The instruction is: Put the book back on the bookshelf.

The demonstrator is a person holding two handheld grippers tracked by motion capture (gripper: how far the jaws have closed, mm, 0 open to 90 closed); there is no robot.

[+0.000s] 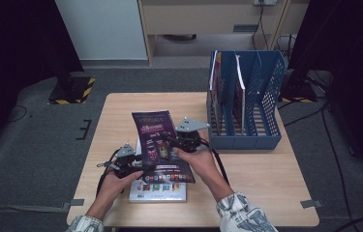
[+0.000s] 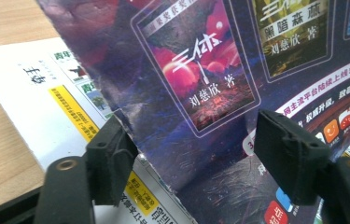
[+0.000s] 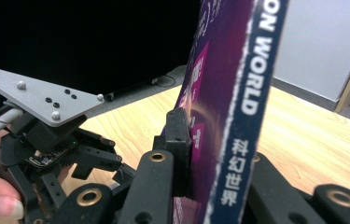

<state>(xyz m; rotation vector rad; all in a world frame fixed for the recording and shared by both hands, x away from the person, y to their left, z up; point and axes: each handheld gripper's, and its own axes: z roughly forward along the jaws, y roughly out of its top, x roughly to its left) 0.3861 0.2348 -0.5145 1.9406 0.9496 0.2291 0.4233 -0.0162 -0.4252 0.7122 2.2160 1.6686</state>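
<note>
Nearest you, a white-covered magazine (image 1: 158,191) lies flat near the table's (image 1: 266,193) front edge, with bare wood to its left and a wide bare stretch to its right. Above it you hold the purple science-fiction magazine (image 1: 158,145), lifted off the surface and tilted, its lower edge over the white one and its top edge reaching toward the middle of the table.

Your left gripper (image 1: 123,162) sits at the purple magazine's lower left corner. In the left gripper view its jaws stand wide apart (a broad gap), with the cover (image 2: 200,93) lying across the space between them; the left pad (image 2: 116,154) touches the torn-looking cover edge, the right pad rests against the printed face, and nothing is clamped. The white magazine (image 2: 46,107) shows beneath.

Your right gripper (image 1: 187,137) grips the purple magazine at its right edge. In the right gripper view the jaws are closed on it: the left pad (image 3: 178,140) presses flat on the cover beside the spine (image 3: 242,116), and the other jaw sits behind the spine. Your left gripper (image 3: 46,135) shows beyond it in that view, with its grey plate on top.

Farther back and to the right stands the blue file rack (image 1: 247,101), at the table's right rear, just beyond your right gripper. It already holds upright magazines (image 1: 239,92) in its left slots; the rightmost slot looks open. The table's far left corner is bare wood.
</note>
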